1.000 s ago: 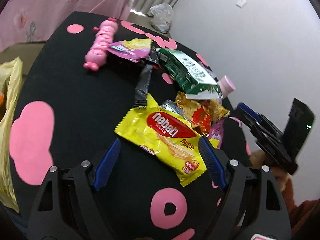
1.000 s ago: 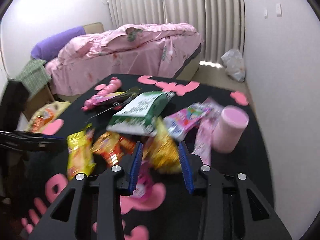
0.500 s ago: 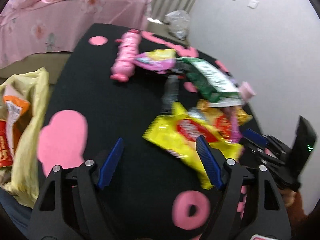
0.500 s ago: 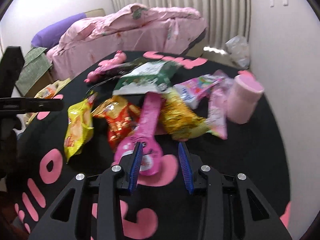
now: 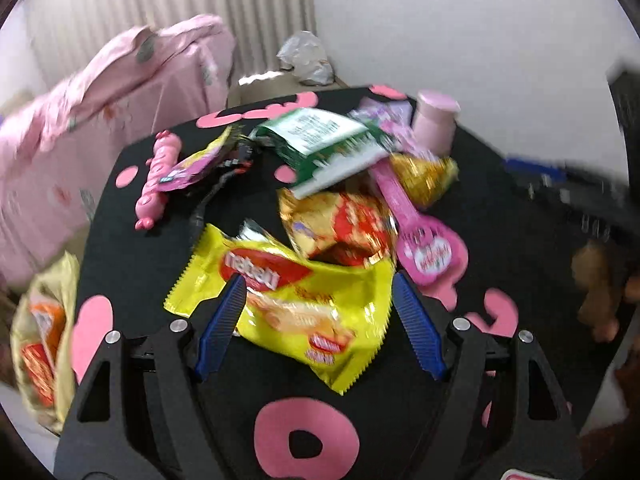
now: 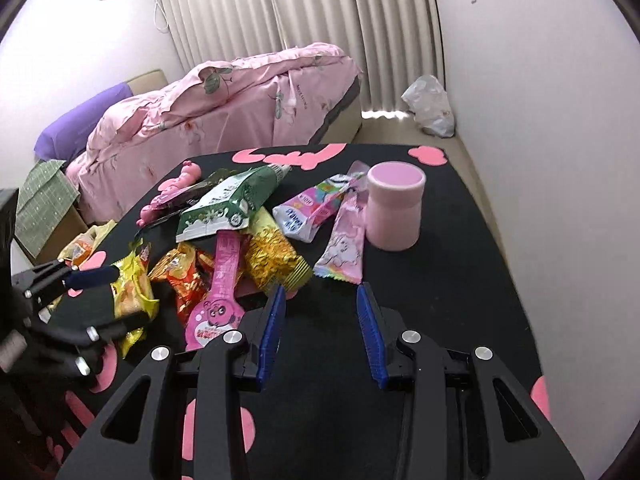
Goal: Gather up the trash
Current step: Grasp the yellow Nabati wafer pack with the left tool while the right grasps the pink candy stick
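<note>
Partly blurred, the left gripper (image 5: 316,320) straddles the yellow wafer packet (image 5: 288,300), fingers spread, not pressing. Right gripper (image 6: 322,330) fingers hang parted, empty, over the table (image 6: 460,280).

Bare black tabletop (image 6: 460,288) lies open ahead of the right claw (image 6: 322,330) — wrappers crowd the left (a pink cup (image 6: 394,210) stands beyond).

The tabletop (image 6: 460,240) is black with pink cut-out shapes. On it lie a yellow wafer packet (image 5: 304,304) with a red label, a red-and-gold wrapper (image 5: 344,224), a green-and-white pack (image 6: 228,204), a gold foil bag (image 6: 272,256) and a plain pink cup (image 6: 394,210). The bed (image 6: 224,108) beyond wears a pink floral cover.
</note>
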Available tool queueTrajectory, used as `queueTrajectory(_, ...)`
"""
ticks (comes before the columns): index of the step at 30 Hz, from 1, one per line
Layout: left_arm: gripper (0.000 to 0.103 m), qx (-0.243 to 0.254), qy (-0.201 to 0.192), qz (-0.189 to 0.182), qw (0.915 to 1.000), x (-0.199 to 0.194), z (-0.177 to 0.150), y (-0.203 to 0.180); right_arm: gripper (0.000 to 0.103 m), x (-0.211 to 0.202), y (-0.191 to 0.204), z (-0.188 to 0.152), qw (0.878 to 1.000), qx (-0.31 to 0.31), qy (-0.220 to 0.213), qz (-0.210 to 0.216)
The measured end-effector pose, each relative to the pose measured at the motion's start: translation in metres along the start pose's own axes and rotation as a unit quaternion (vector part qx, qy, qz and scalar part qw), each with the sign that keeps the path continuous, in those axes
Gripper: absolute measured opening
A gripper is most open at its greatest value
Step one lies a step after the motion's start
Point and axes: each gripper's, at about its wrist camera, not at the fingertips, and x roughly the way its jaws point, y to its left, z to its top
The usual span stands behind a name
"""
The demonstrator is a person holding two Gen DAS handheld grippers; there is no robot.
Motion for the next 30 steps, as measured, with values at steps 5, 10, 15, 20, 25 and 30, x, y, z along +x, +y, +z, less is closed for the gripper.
queueTrajectory(5,0.069,0.001,0.019,0.021,0.9996,0.001,-0.019,0.022,0.036,0.002,0.009,-0.004,1.0,-0.013,0.008,0.017)
queueTrajectory(10,0.068,-0.06,0.032,0.013,0.9976,-0.003,-0.032,0.069,0.036,0.012,0.034,-0.011,0.996,-0.052,0.043,0.066)
queueTrajectory(15,0.068,-0.091,0.03,-0.1,0.9904,-0.016,-0.042,0.095,0.036,0.024,0.063,-0.019,0.989,-0.107,0.068,0.079)
queueTrajectory(20,0.068,-0.159,0.009,-0.15,0.9758,-0.025,-0.032,0.11,0.036,0.031,0.066,-0.017,0.989,-0.119,0.068,0.053)
queueTrajectory(25,0.068,-0.219,0.012,-0.133,0.9666,-0.003,-0.007,0.113,0.036,0.03,0.057,-0.015,0.991,-0.093,0.068,0.062)
queueTrajectory(30,0.068,-0.194,0.064,-0.099,0.9738,0.029,0.0,0.095,0.036,0.021,0.051,-0.019,0.992,-0.089,0.061,0.062)
